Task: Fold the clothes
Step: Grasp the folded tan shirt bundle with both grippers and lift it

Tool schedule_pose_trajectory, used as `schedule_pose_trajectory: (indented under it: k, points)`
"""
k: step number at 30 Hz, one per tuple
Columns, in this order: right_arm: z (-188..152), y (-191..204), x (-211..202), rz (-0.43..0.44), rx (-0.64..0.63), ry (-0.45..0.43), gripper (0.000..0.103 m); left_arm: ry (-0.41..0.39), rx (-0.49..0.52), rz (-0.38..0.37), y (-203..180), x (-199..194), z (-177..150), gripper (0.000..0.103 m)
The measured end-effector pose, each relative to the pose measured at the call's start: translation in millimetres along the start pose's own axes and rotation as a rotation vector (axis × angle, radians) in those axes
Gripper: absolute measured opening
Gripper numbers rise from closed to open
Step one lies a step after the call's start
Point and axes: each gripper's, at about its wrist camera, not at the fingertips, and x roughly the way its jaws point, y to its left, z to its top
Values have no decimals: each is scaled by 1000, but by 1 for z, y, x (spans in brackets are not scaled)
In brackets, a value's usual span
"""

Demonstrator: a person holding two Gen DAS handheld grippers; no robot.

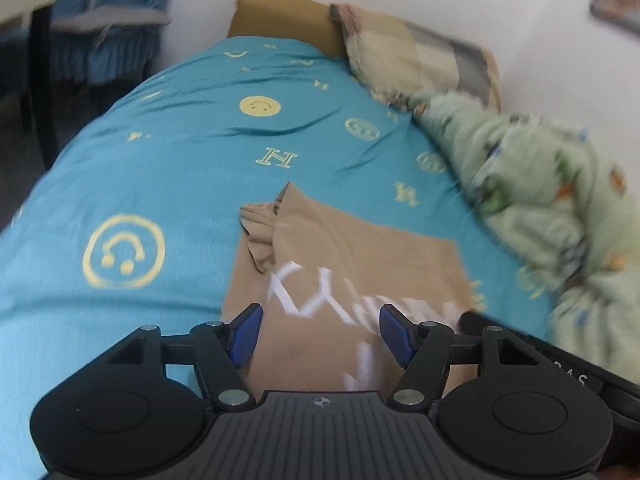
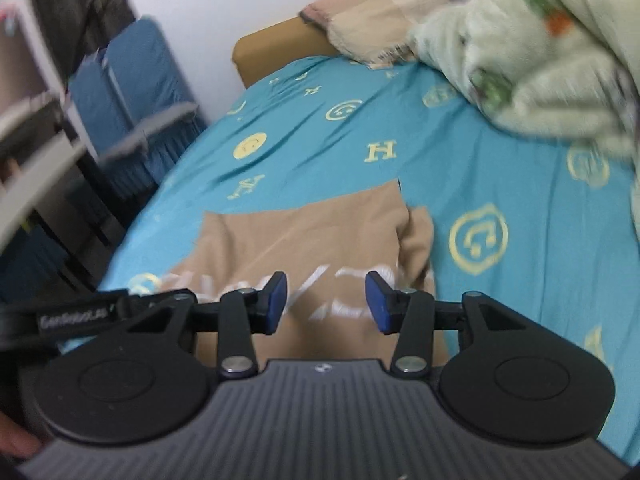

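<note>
Tan shirt [image 1: 352,264] flat on bedsheet [image 1: 160,168] — beneath both released grippers, left gripper [image 1: 320,332], right gripper [image 2: 326,300].

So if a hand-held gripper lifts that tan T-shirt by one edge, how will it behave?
The tan T-shirt would likely drape limply: its folded sleeve already crumples. Probably light, as thin cloth lying flat. Pushed, it may bunch rather than slide on the wrinkled teal bedsheet.

Right tongs [image 2: 326,300] spread, empty, above tan shirt [image 2: 304,236] on bedsheet [image 2: 500,184].

Open teal sheet [image 1: 168,184] at frame left; fluffy green blanket [image 1: 552,200] and pillow [image 1: 416,56] blocking upper right.
</note>
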Motion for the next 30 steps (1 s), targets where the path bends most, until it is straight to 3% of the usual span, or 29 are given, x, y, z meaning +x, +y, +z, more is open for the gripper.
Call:
schedule_pose_trajectory:
  k: [2,3,5,8,12,17,20,25,27,30]
  points:
    - [-3,-10,-14,91,143,33,55,4,-89,-46,5,-23,-6,81]
    - [-4,-15,-21,137,215,50,68,7,-133,-77,8,-34,-10,82]
    - [-15,-25,-31,203,366,77,86,43,-256,-161,18,-46,-20,84]
    - [-34,-33,-31,284,541,148,86,114,-429,-253,33,-38,-35,85]
    - [-55,-42,-7,323,716,229,86,186,-623,-275,54,-2,-43,85]
    - [-67,-63,16,219,904,219,84,174,-848,-243,80,33,-52,79]
    - [-64,-68,22,205,923,159,84,157,-868,-240,84,36,-50,76]
    - [-54,-56,30,151,825,130,67,143,-850,-204,85,35,-51,59]
    - [-53,-53,29,140,800,127,41,135,-830,-201,82,31,-50,50]
    - [-52,-57,19,155,788,108,27,115,-799,-209,77,23,-50,37]
